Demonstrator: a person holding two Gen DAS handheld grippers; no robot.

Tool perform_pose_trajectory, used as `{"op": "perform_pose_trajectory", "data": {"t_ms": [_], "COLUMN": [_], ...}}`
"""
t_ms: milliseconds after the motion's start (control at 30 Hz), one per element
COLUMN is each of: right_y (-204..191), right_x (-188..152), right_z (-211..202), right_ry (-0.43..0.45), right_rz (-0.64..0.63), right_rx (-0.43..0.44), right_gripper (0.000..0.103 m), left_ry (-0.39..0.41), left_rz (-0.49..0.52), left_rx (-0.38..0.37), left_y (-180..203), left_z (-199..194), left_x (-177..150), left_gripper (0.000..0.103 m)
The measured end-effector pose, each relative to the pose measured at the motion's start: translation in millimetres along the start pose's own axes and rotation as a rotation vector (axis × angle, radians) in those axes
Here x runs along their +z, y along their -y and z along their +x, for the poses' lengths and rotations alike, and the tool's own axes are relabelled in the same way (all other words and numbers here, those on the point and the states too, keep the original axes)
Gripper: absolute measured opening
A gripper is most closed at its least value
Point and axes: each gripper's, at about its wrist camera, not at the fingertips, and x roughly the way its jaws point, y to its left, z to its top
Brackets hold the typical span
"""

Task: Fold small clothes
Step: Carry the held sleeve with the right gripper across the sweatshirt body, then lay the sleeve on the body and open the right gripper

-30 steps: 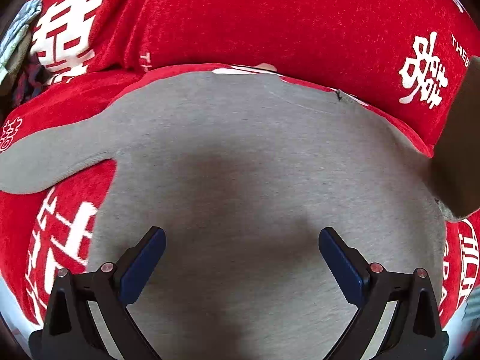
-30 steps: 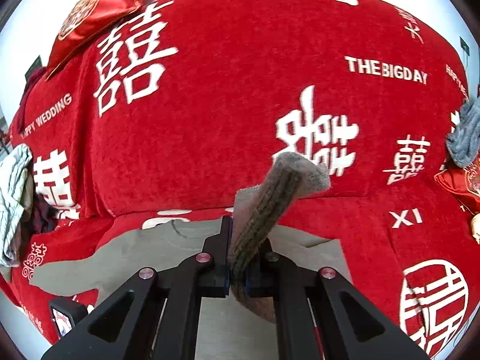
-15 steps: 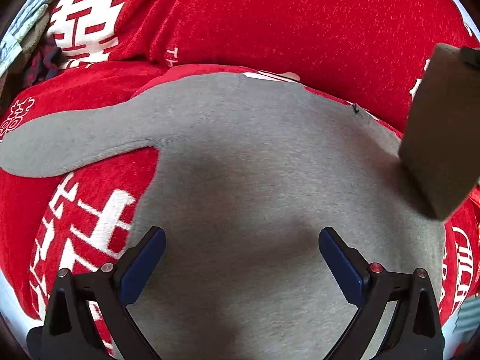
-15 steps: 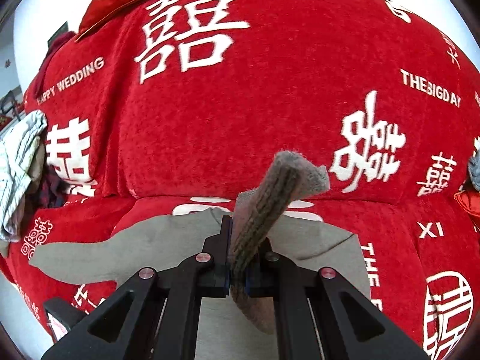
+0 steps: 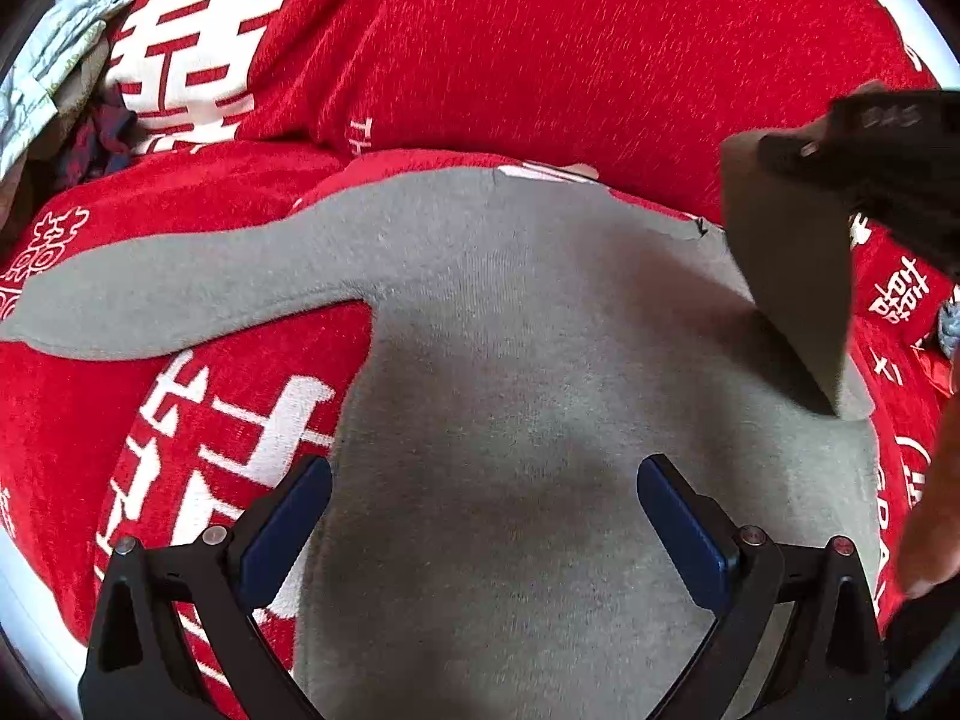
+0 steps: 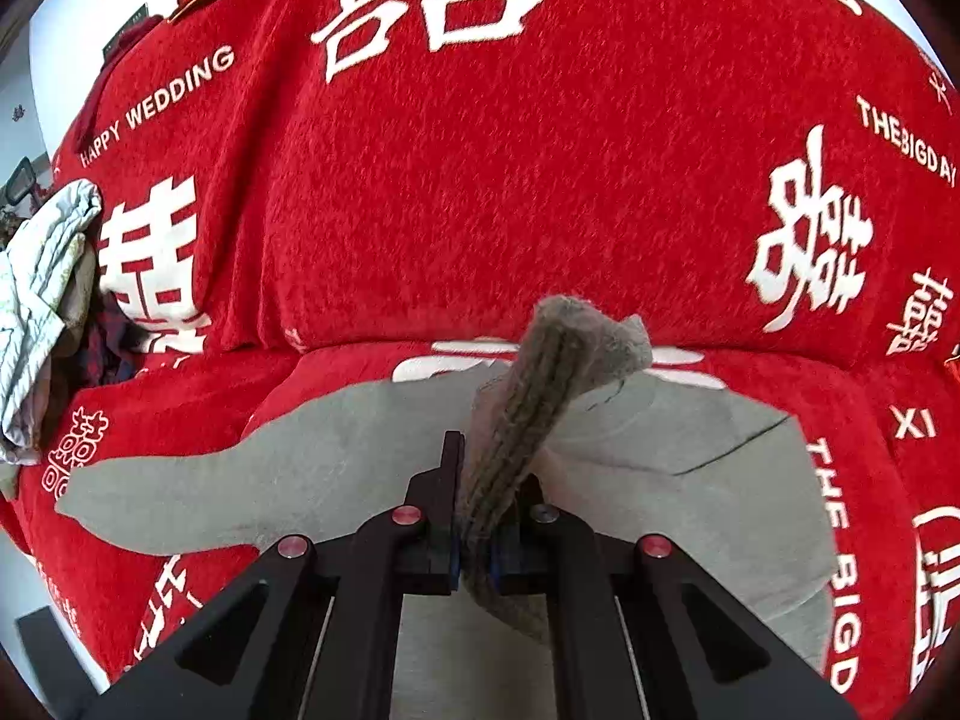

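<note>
The right hand-held gripper (image 6: 474,546) is pinching the sleeve (image 6: 540,408) above the sweater (image 5: 540,420) spread on the sofa (image 6: 480,180), while the left hand-held gripper (image 5: 483,516) is hovering open over its body.

Grey sweater (image 5: 540,396): soft matt knit, fine ribs; cuff (image 6: 540,420) coarser rib. Red cover (image 5: 540,48): fuzzy chenille-like pile, white woven chars. Gripper fingers (image 5: 282,522): matt blk plastic, blue pads, red rivets.

Your wrist cams both tilt steeply down, close over the grey sweater (image 5: 540,360) (image 6: 336,462), shared ahead of each gripper.
</note>
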Motion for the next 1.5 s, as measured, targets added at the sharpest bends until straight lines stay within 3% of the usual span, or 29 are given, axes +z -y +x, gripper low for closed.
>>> {"op": "perform_pose_trajectory", "data": {"t_ms": [667, 867, 933, 1000, 1067, 1167, 1233, 1333, 1500], "right_y": [-34, -39, -33, -20, 4, 42, 74, 118, 184], "right_x": [-39, -46, -43, -37, -31, -27, -29, -38, -60], "right_z": [50, 61, 52, 38, 19, -1, -3, 11, 40], "right_ry": [-0.107, -0.177, -0.161, -0.123, -0.067, -0.014, -0.027, -0.1, -0.232], "right_rz": [-0.095, -0.135, -0.127, -0.119, -0.091, -0.056, -0.05, -0.028, 0.119], "right_rx": [0.024, 0.128, 0.178, 0.188, 0.18, 0.178, 0.071, -0.076, -0.109], "right_gripper": [0.007, 0.013, 0.021, 0.051, 0.061, 0.065, 0.065, 0.065, 0.065], "left_ry": [-0.021, -0.019, -0.015, -0.004, -0.002, -0.01, -0.021, -0.038, -0.121], "left_rz": [-0.07, -0.084, -0.089, -0.095, -0.095, -0.057, -0.01, 0.103, 0.151], "left_rx": [0.035, 0.032, 0.033, 0.022, 0.011, 0.002, -0.013, -0.007, 0.024], "left_y": [-20, -16, -14, -11, -5, 17, 40, 80, 108], "left_z": [-15, -18, -20, -23, -24, -17, -7, 16, 64], "left_x": [-11, -10, -8, -4, 1, 10, 14, 17, 23], "left_gripper": [0.102, 0.102, 0.102, 0.102, 0.102, 0.102, 0.102, 0.102, 0.102]}}
